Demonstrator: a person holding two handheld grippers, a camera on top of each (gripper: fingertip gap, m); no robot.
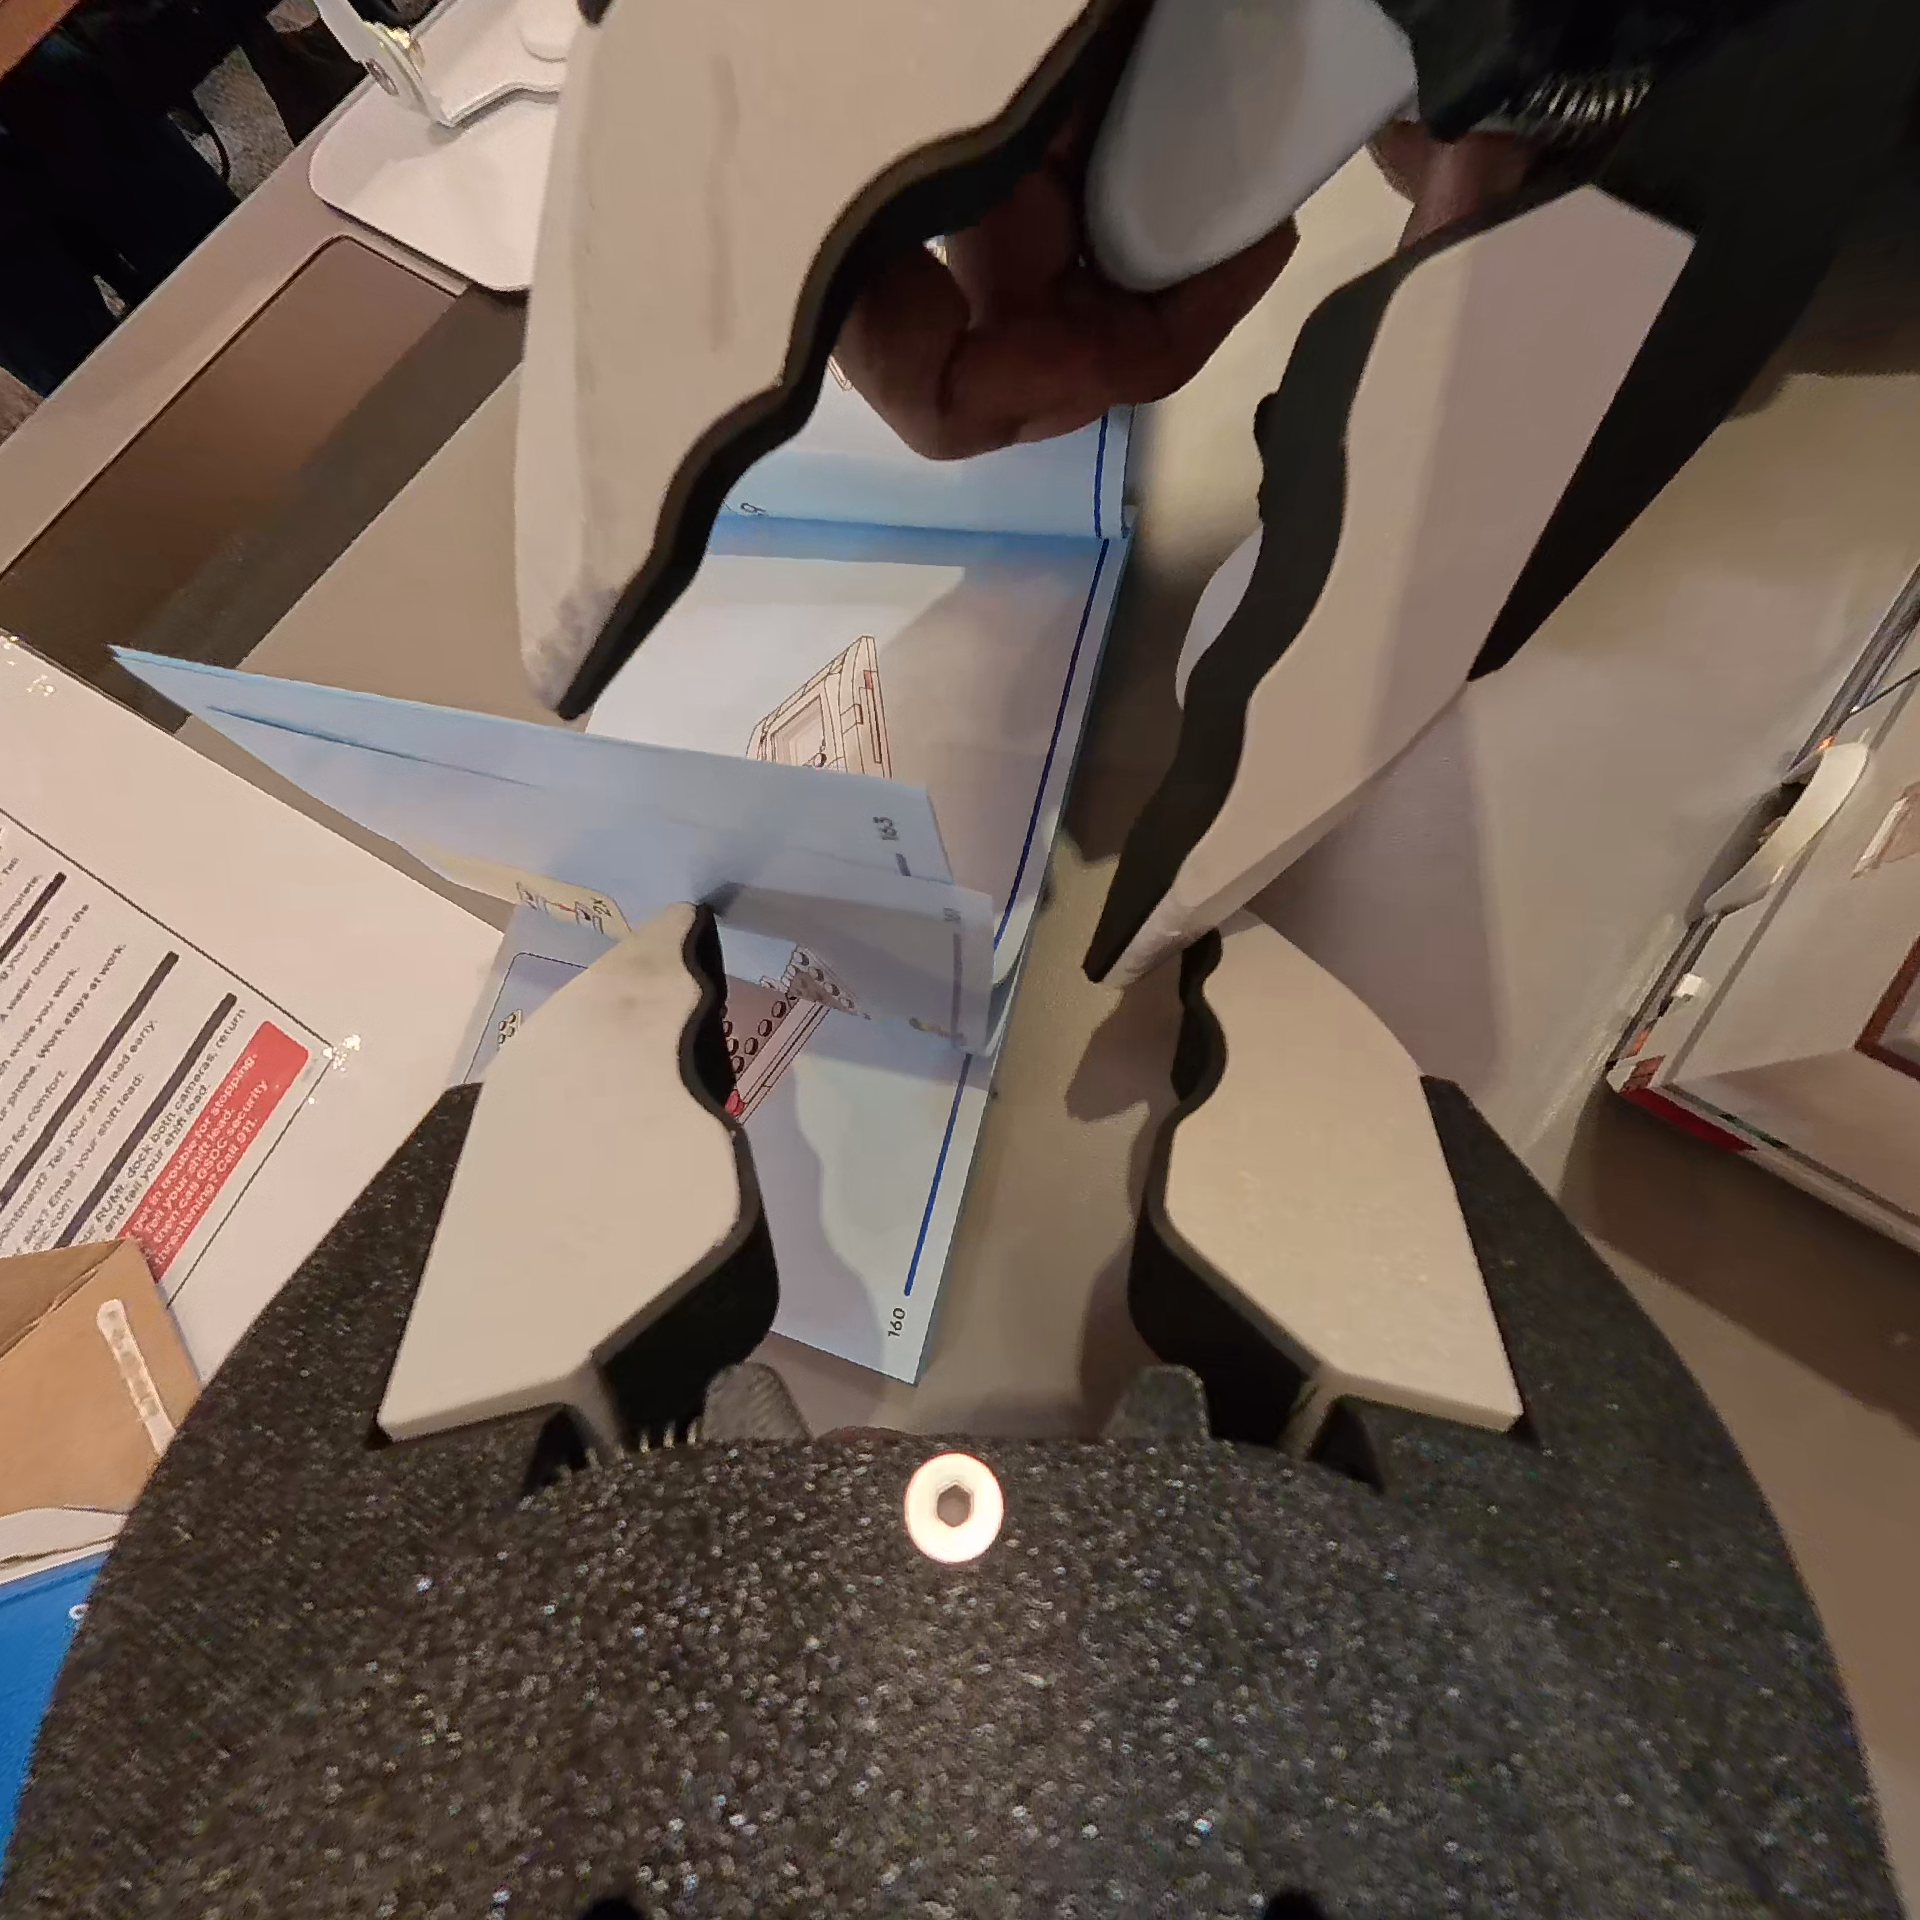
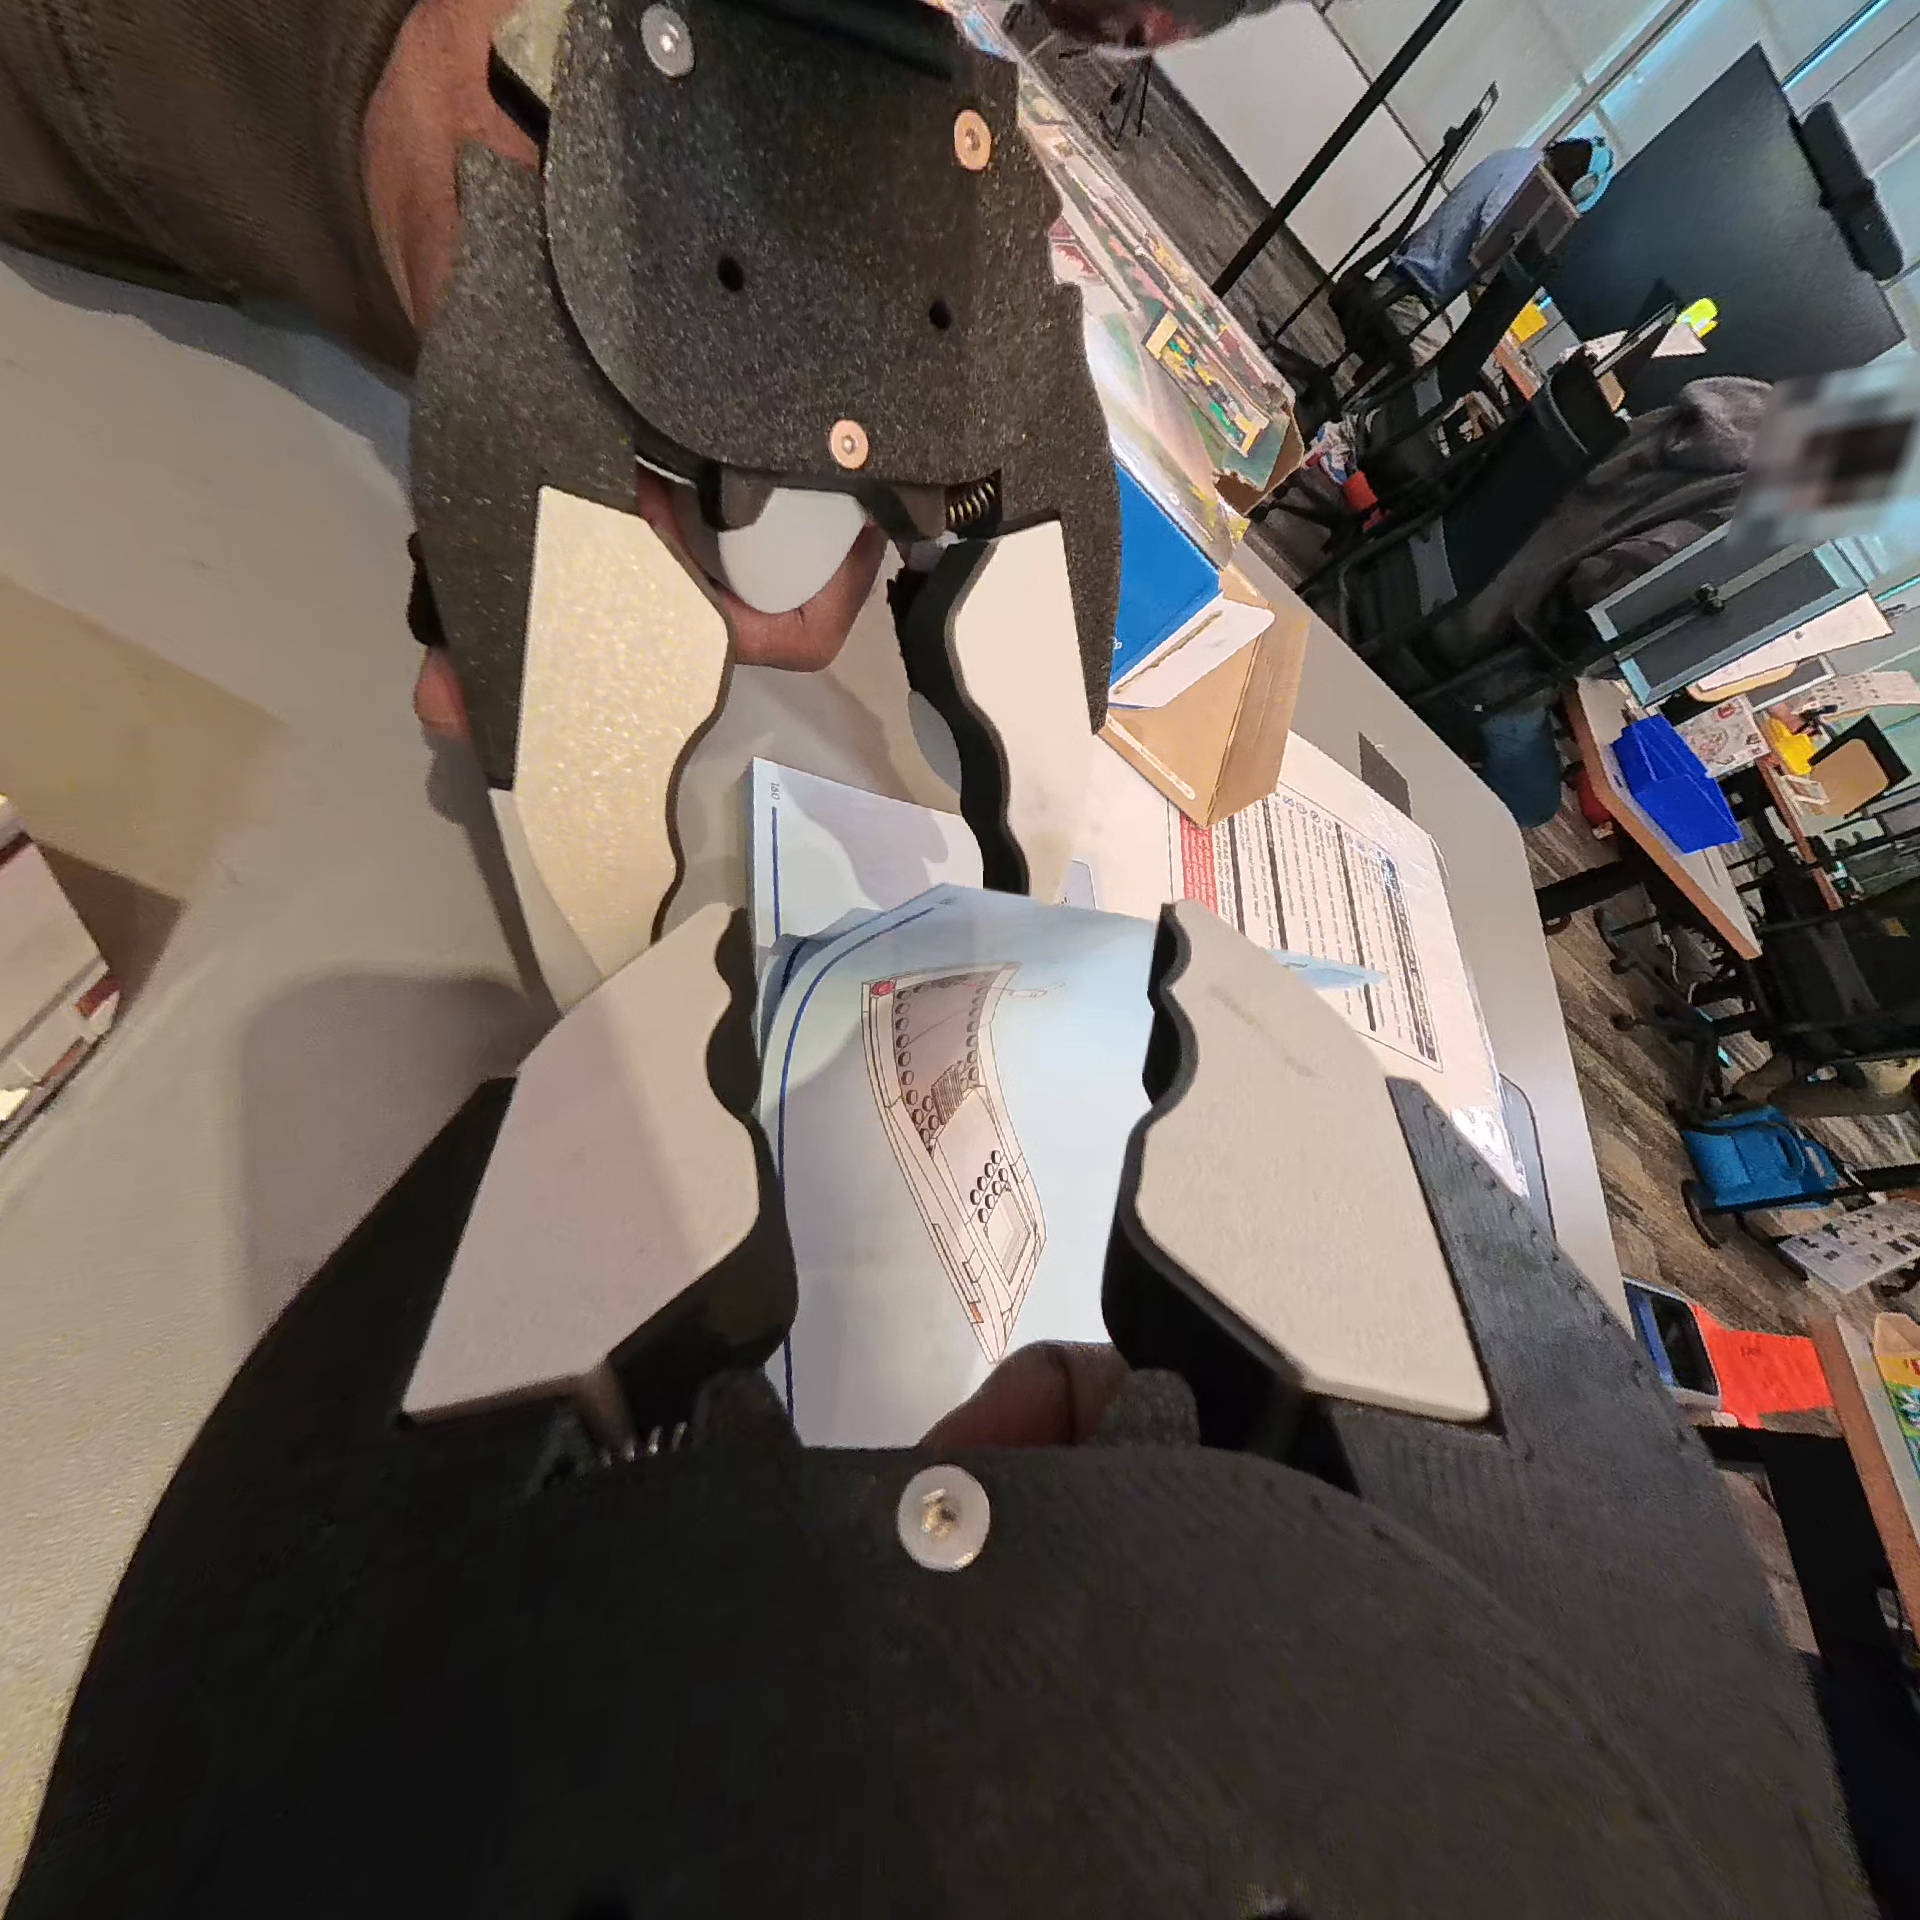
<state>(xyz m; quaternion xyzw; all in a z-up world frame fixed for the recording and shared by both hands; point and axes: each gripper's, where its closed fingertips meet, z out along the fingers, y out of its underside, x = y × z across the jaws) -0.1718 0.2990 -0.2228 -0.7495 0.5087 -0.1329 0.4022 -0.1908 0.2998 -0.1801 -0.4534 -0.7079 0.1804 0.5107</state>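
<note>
Each gripper has a black, grainy, speckled body with a silver screw near the front edge. Two flat pale-grey fingers with wavy black foam inner edges jut forward. On the right gripper a small spring shows at the finger base. A brown sleeve covers the left arm.

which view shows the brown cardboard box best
The right wrist view: the cardboard box stands whole on the table beyond the left gripper. The left wrist view catches only a corner at its left edge.
</note>
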